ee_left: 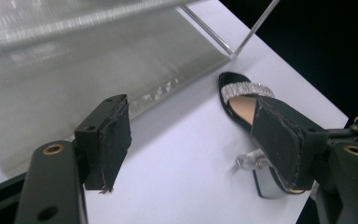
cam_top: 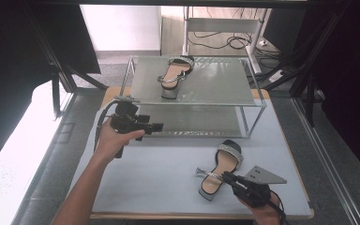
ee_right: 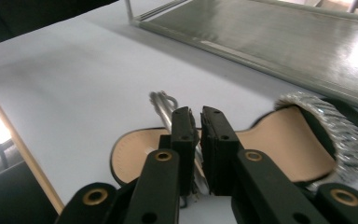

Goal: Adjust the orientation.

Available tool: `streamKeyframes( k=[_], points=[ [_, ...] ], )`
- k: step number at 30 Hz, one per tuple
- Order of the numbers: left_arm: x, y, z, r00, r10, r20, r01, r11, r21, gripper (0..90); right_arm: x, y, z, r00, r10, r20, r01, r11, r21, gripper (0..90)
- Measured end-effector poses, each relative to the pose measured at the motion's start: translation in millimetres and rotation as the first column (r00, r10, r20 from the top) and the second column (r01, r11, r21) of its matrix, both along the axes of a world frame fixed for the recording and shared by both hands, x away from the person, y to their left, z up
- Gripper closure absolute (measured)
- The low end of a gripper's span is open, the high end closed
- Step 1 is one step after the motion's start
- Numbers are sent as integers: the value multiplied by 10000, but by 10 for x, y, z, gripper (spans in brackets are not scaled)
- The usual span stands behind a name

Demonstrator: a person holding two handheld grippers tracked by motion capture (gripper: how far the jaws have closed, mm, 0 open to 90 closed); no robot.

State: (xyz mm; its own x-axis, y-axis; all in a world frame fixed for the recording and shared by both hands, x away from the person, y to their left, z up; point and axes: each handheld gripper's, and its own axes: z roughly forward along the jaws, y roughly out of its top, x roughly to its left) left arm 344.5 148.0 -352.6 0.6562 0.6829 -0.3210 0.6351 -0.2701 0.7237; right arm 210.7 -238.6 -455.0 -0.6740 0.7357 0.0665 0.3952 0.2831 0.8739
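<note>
- Jaws: right gripper point(ee_right: 196, 154) clenched on ankle strap point(ee_right: 164, 106) of sandal point(cam_top: 219, 169), lower right of frame; left gripper point(ee_left: 196, 140) released, idle.
- You should lift slowly toward rack point(cam_top: 258, 96); strap grip may let sandal swing.

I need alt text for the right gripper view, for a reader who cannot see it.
The right gripper has its black jaws nearly shut around the thin silver ankle strap of a sandal lying on the white table. The sandal has a tan insole and a sparkling toe band; a metal shoe rack stands behind.
</note>
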Motion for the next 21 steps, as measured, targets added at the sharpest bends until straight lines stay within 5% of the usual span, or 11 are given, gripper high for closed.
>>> streamKeyframes(
  k=[9,14,21],
  points=[
    [-274,109,-424,9982,340,485,-351,9992,212,303,59,380,-34,9953,947,-207,-955,9943,-466,893],
    [-375,171,-647,9994,266,239,-273,9992,296,301,94,601,-75,9908,1292,-398,-1319,9883,-763,893],
    [-498,240,-995,9994,179,-285,-179,9998,8,296,154,953,-255,9845,1559,-798,-1691,9651,-2000,892]
  ],
)
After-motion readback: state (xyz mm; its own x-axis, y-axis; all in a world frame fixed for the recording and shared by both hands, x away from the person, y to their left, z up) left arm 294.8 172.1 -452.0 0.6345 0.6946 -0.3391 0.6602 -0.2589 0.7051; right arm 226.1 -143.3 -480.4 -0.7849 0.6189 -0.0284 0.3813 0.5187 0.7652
